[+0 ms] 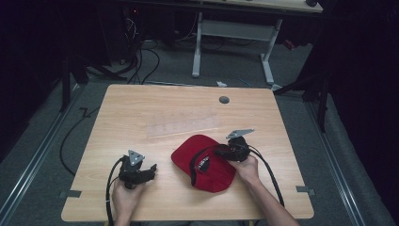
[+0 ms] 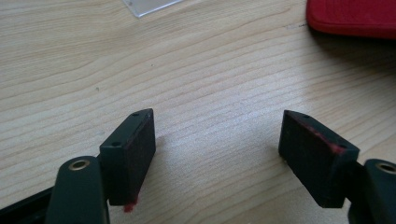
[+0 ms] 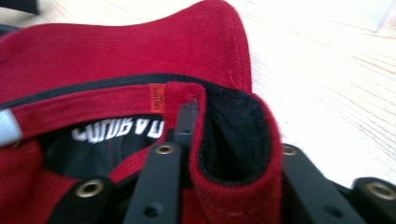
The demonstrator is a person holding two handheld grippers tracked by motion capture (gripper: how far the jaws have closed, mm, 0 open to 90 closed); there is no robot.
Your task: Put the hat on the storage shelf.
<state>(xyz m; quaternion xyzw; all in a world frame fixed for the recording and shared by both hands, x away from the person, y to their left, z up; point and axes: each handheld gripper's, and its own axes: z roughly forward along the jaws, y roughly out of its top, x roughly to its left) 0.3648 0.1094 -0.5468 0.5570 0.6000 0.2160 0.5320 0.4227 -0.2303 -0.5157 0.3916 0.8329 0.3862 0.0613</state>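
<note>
**Cap: grip point and handling**

Left gripper point(image 1: 149, 172): held low at the near left of the table point(image 1: 141, 108). Jaws stand wide apart with bare wood between them; nothing is held. In the left gripper view a corner of the cap point(image 2: 355, 18) lies ahead and to the right, well apart from the jaws.

Right gripper point(image 1: 220, 151): at the near right, reaching onto the cap point(image 1: 202, 162) from its right side. In the right gripper view the jaws are closed on a doubled fold of the cap rim point(image 3: 233, 140), red cloth outside and black lining inside. The fold is pinched firmly between the pads.

Cap: red, lying crown-down near the middle of the near half of the table, with its inside and a printed label point(image 3: 116, 130) facing up.

Handling, as a judgement:
- Light; one gripper should lift it.
- Crown and rim are soft cloth and will sag or fold under a pinch.
- The peak looks stiffer and should keep its shape.
- Cloth is not slippery, so a rim fold is a sound hold; the peak edge suits the free gripper.
- Not fragile.

Farther off: a clear sheet point(image 1: 183, 126) lies flat at mid-table, and a round grommet point(image 1: 224, 100) sits near the far edge.
</note>
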